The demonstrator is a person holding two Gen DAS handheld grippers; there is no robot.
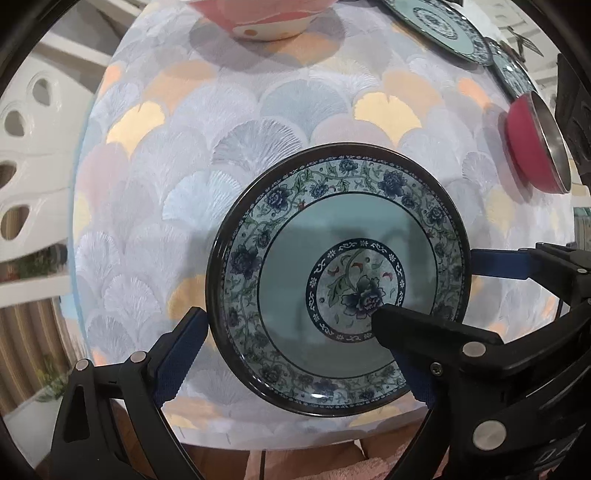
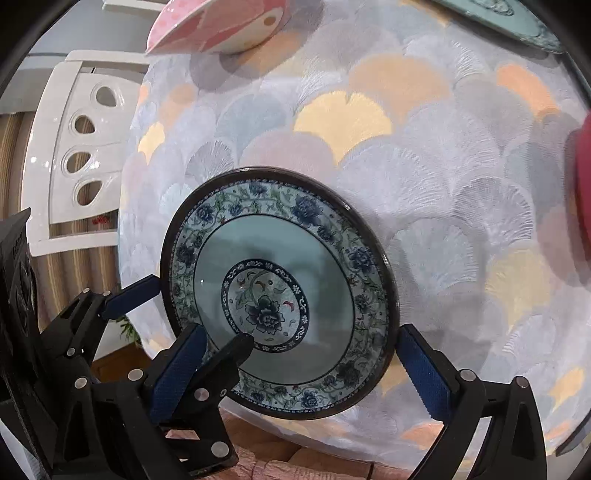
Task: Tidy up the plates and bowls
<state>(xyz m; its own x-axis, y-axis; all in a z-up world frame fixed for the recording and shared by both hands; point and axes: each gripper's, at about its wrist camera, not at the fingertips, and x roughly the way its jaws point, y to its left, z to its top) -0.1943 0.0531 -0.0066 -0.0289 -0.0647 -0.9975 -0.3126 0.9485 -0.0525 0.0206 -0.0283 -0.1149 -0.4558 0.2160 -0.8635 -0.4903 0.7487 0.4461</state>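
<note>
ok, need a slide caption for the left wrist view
Left tongs open astride the rim of a blue floral plate on a fan-patterned tablecloth, pink bowl beyond.

Counting by kind, the dishes number five in the left wrist view. Three are shallow round plates in pale teal with blue floral borders and dark rims: one near the front edge (image 1: 338, 280), one at the far right (image 1: 441, 27), and a third just nearer than that, mostly cut off (image 1: 511, 70). Two are bowls: one pink and cream ceramic bowl with spots at the far middle (image 1: 262, 18), and one red bowl with a metal interior at the right (image 1: 532, 144). Two black grippers with blue pads appear: one left gripper (image 2: 207, 317), one right gripper (image 2: 299, 373). One white chair with teardrop cut-outs (image 2: 74, 155) stands far left.
</note>
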